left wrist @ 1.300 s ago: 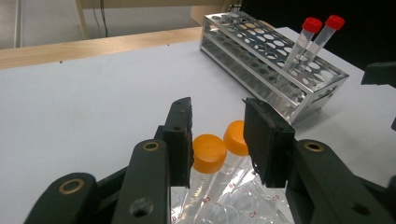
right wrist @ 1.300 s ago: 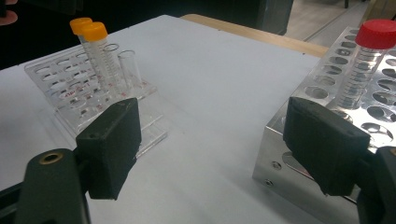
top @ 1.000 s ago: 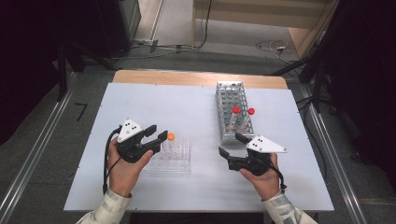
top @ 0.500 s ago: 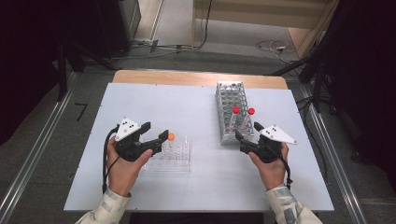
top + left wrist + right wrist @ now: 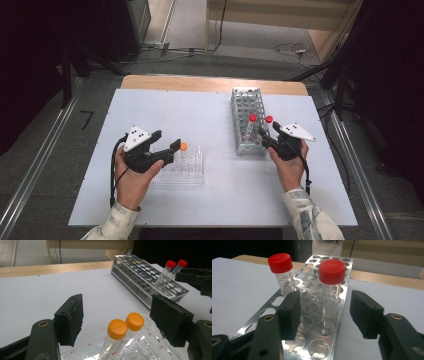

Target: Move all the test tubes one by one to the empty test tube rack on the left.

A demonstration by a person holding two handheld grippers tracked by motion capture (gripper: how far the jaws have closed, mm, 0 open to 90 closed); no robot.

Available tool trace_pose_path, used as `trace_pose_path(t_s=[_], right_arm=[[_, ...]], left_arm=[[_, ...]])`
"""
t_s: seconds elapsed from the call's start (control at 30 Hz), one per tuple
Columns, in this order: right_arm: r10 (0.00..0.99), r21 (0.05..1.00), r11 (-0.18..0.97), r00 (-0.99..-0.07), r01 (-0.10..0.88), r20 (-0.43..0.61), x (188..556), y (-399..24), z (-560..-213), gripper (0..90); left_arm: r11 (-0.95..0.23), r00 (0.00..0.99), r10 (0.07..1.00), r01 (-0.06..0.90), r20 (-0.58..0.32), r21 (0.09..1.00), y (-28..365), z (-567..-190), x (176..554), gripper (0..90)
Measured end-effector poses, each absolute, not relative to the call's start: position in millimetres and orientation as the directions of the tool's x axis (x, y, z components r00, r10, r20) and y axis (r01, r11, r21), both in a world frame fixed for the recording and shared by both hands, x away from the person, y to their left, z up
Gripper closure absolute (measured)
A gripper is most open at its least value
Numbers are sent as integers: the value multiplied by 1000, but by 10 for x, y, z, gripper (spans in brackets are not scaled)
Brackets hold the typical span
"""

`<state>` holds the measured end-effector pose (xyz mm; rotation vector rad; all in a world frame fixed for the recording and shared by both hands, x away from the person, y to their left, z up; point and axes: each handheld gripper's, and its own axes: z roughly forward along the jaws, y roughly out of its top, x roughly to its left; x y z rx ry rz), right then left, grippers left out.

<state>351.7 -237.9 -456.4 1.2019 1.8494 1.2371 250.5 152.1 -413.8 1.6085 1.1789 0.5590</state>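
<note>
A metal tube rack (image 5: 244, 105) stands right of the table's centre, and two red-capped tubes (image 5: 252, 120) (image 5: 269, 120) stand in its near end. My right gripper (image 5: 264, 136) is open at that end. In the right gripper view one red-capped tube (image 5: 331, 272) stands between the spread jaws without touching them, and the other tube (image 5: 280, 263) rises behind the left jaw. My left gripper (image 5: 169, 145) is open over a clear plastic rack (image 5: 192, 172). Two orange-capped tubes (image 5: 117, 329) (image 5: 134, 321) lean in this rack between its jaws, untouched.
The white table top (image 5: 190, 110) has a wooden strip (image 5: 210, 84) along its far edge. Metal rails run along the floor on both sides. In the left gripper view the metal rack (image 5: 140, 272) lies ahead, with the right gripper (image 5: 197, 280) beside its red-capped tubes.
My right gripper has moved forward, away from the person, up to the red-capped tubes at the metal rack's near end. The left gripper has barely shifted.
</note>
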Motion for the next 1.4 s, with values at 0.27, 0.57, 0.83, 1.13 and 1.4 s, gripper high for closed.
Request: trace_pose_path(t_s=[0.27,0.57,0.83,1.13,1.4], right_arm=[[915,918,161,-403,361,-2,3632,-2388,-4633,588],[914,921,172,-405,349,-17,3651,-2380,-4653,711],[912,936,176,-408,304,-39,3612,-2400,-4494,714],[912,953,155,-408,260,-37,3529,-2435,-4286,714],[906,958,149,-421,247,-33,3465,-2449,-4192,714]], left_arm=[[-1,414,890,419,-189,908,1523,-4140,2504,277],[-2,414,890,423,-191,906,1521,-4146,2506,281],[-3,412,892,421,-188,907,1520,-4146,2508,280],[-4,412,892,416,-184,909,1515,-4143,2506,271],[1,413,891,415,-189,910,1514,-4137,2501,272]])
